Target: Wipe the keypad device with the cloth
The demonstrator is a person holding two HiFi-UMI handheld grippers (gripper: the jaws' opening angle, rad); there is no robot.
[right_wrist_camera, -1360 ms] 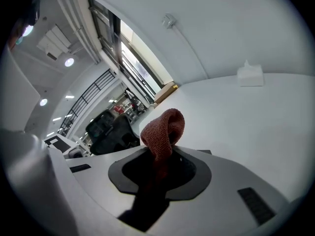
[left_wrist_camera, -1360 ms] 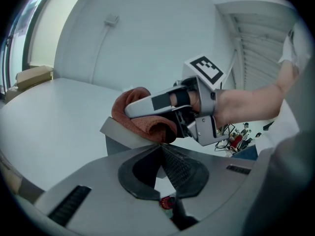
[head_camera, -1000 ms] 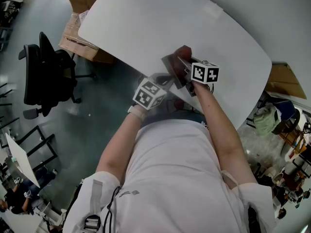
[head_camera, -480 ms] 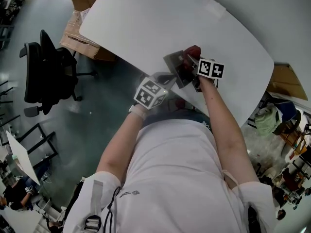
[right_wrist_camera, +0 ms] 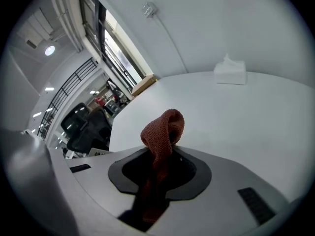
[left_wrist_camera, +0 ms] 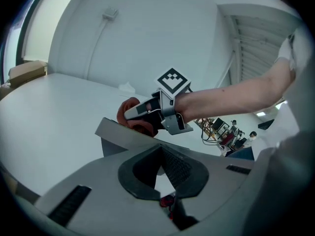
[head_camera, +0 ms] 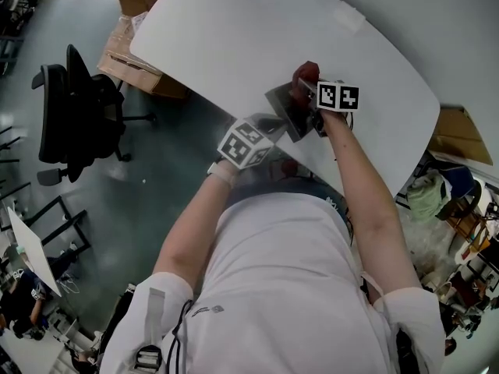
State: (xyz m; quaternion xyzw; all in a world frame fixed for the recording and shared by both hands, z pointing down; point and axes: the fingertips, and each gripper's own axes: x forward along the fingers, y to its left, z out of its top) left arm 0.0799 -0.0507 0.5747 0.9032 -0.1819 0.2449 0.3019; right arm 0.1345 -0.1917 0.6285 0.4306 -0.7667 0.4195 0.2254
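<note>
**Head view, left to right.** Chair (head_camera: 74, 115) and boxes (head_camera: 129, 61) on the floor beside the white table (head_camera: 234, 29). The left gripper (head_camera: 271, 121) has its jaws drawn together at the tips on the near edge of the keypad (head_camera: 284, 107). The keypad is a grey slab held tilted at the table's near edge. The right gripper (head_camera: 310, 90) has its jaws clamped on the red cloth (head_camera: 306, 73), whose folded loop meets the keypad's far edge.

**Right gripper view.** The cloth rises between the jaws; a tissue box (right_wrist_camera: 230, 73) stands well beyond on the table
</note>
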